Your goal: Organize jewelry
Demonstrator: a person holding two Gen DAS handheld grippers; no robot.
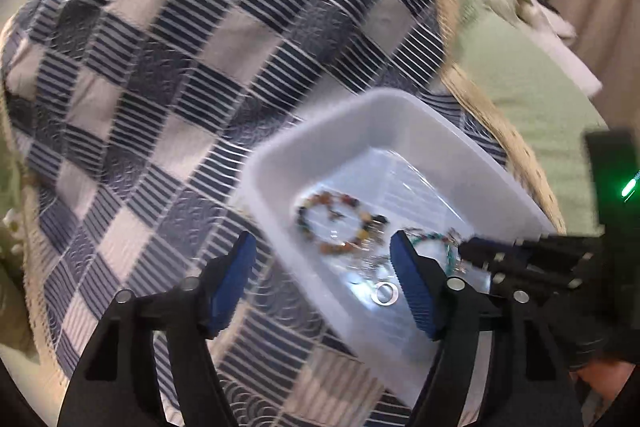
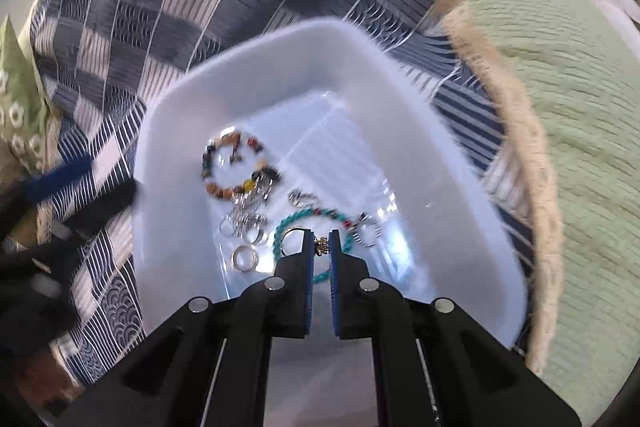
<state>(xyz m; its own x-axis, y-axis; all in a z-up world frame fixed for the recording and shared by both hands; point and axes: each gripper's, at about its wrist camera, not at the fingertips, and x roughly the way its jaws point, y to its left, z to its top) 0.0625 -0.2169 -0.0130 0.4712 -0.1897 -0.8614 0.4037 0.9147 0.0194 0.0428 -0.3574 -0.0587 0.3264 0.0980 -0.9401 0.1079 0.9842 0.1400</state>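
A white plastic bin (image 2: 176, 115) sits on a blue checked quilt (image 1: 160, 67). In it lie a multicoloured bead bracelet (image 2: 234, 167), a turquoise bead bracelet (image 2: 304, 217), several silver rings (image 2: 245, 259) and a small striped piece (image 2: 366, 231). My right gripper (image 2: 321, 241) is over the bin, shut on a small gold bead ornament (image 2: 321, 246). My left gripper (image 1: 324, 247) is open and empty over the bin's near-left rim (image 1: 272, 163). The bead bracelet (image 1: 340, 223) and a silver ring (image 1: 386, 293) show between its fingers. The right gripper (image 1: 520, 259) shows at the right.
A green textured blanket (image 2: 560, 107) with a tan fringe (image 2: 536, 155) lies right of the bin. A green cloth with white flowers (image 2: 16, 107) is at the far left. A white pillow (image 1: 520, 3) sits beyond the blanket.
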